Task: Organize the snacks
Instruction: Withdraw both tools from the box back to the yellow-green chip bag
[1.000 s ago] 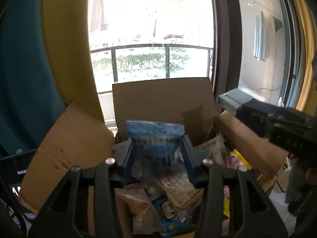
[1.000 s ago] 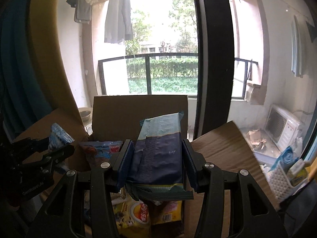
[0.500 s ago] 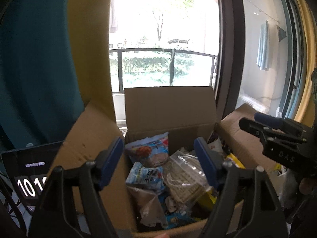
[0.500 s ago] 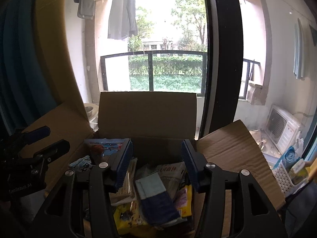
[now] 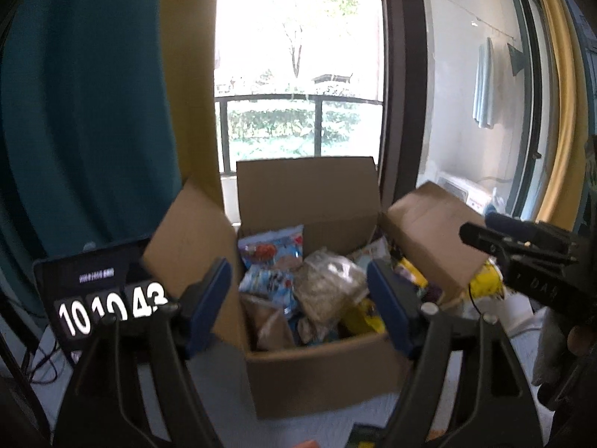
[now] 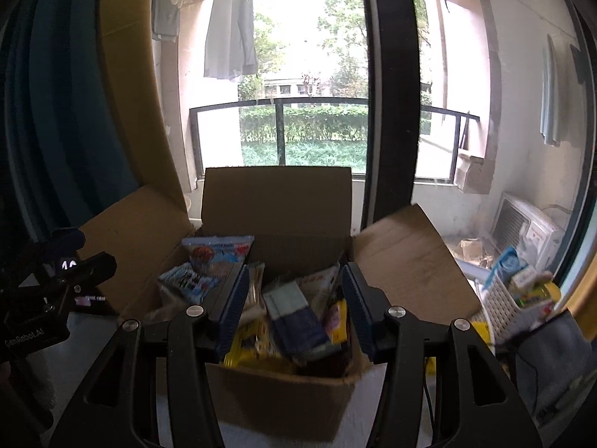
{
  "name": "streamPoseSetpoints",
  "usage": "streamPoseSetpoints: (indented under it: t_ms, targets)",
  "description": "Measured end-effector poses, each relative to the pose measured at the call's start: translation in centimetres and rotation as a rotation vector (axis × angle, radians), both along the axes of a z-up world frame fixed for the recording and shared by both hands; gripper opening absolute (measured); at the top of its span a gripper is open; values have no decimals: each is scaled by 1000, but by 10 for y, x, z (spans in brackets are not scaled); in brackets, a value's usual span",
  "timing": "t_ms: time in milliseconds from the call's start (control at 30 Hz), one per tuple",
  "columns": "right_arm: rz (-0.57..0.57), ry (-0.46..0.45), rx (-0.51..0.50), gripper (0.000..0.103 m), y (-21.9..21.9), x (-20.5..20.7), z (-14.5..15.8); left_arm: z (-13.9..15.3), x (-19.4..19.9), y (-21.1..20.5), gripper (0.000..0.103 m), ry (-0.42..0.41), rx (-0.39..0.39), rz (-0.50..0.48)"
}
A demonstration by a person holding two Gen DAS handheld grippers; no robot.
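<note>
Both grippers empty, spread wide, held above the near edge of the box (image 5: 317, 369). Left gripper (image 5: 298, 298) over the box's left half; right gripper (image 6: 291, 298) over its right half.

Snacks piled loose inside the box: a blue-red bag (image 5: 272, 250) upright against the back wall, a clear pouch (image 5: 328, 283) at the middle, a navy pack (image 6: 294, 317) lying flat toward the right, yellow packets (image 6: 253, 347) at the near right corner. More items in a white basket (image 6: 500, 310) to the right of the box.

Likely next step: fetching another snack, perhaps from the basket. To do it well:
- Lift clear of the box flaps before swinging sideways.
- Keep the jaws wide until a packet sits fully between the pads.
- Pinch on a flat seam rather than the puffed middle; soft bags slip and crush.
- Lower new items onto low spots in the box, not on the upright bag.
</note>
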State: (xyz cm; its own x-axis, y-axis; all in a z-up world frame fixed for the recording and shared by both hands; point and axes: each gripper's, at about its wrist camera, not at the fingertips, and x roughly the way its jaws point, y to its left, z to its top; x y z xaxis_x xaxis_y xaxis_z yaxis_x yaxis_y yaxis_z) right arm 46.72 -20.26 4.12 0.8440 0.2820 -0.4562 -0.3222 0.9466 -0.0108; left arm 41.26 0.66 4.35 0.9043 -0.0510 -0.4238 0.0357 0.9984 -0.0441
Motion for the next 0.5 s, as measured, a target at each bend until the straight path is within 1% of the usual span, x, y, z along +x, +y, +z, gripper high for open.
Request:
streamPoseSetpoints:
  t_ms: [267,500]
  targets:
    - [-23,39,5,55,-22,-37,-19,-32,-32,-3,76,79,-15,3]
    - [-40,99,14,55,-41,-63,-48,-71,-51,-11,76,172,-9,-1]
